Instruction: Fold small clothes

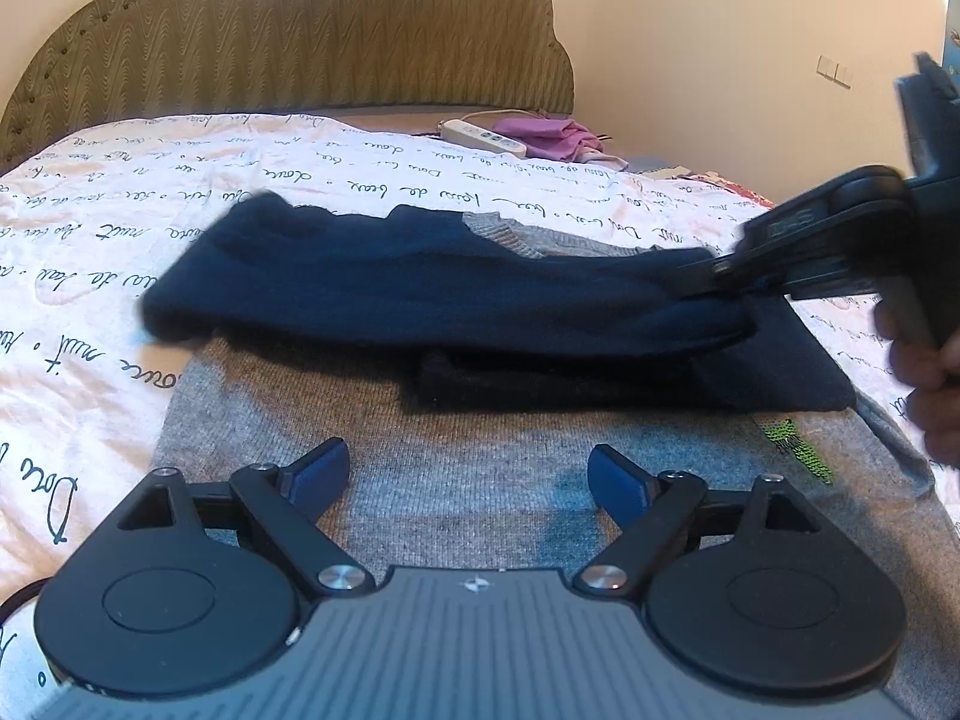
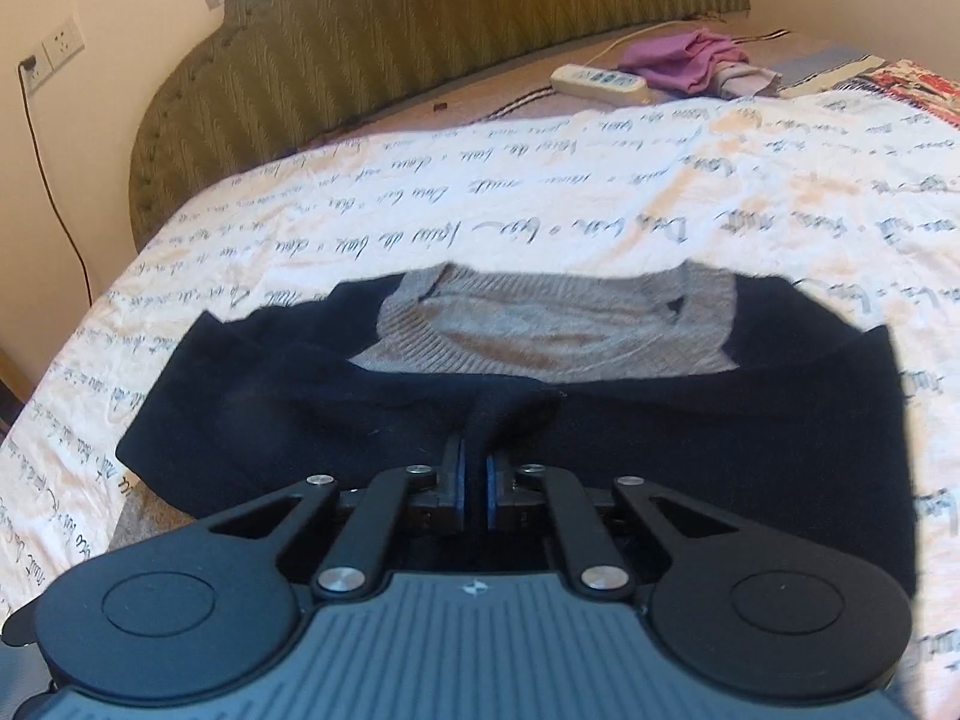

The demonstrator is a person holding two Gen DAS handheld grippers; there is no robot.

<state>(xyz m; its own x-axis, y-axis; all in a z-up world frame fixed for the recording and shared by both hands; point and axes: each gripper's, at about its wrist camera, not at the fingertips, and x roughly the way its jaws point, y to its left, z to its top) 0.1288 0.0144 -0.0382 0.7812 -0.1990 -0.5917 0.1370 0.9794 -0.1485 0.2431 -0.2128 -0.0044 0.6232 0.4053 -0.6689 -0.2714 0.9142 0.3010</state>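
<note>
Right gripper (image 2: pixel 474 468) is seen clenched on a pinch of dark navy fabric, which is drawn up into a ridge between the blue pads (image 2: pixel 459 474). What is held appears to be a navy sleeve (image 1: pixel 420 288) of a small grey-and-navy sweater (image 1: pixel 468 468), carried across the body of the garment; in the left wrist view it is stretched out ahead of the left gripper, with the right gripper (image 1: pixel 720 270) at its far right end. Ahead of the right gripper, the grey ribbed collar (image 2: pixel 540 324) is seen lying flat on the script-printed bedcover (image 2: pixel 420 222).

Left gripper (image 1: pixel 468 474) is held released, its jaws spread wide with nothing between them, hovering just above the grey lower body of the sweater, which lies directly below and ahead of it.

Progress is judged to be early to middle: the sweater is already spread flat, and one sleeve is being folded inward, with a second dark layer (image 1: pixel 630 384) lying beneath it that may be the other sleeve, though this cannot be told for certain. Laying the held sleeve down, then folding the body up toward the collar, is judged to remain. A purple cloth (image 2: pixel 684 60) and a power strip (image 2: pixel 600 83) lie far ahead, near the headboard (image 2: pixel 420 48).
</note>
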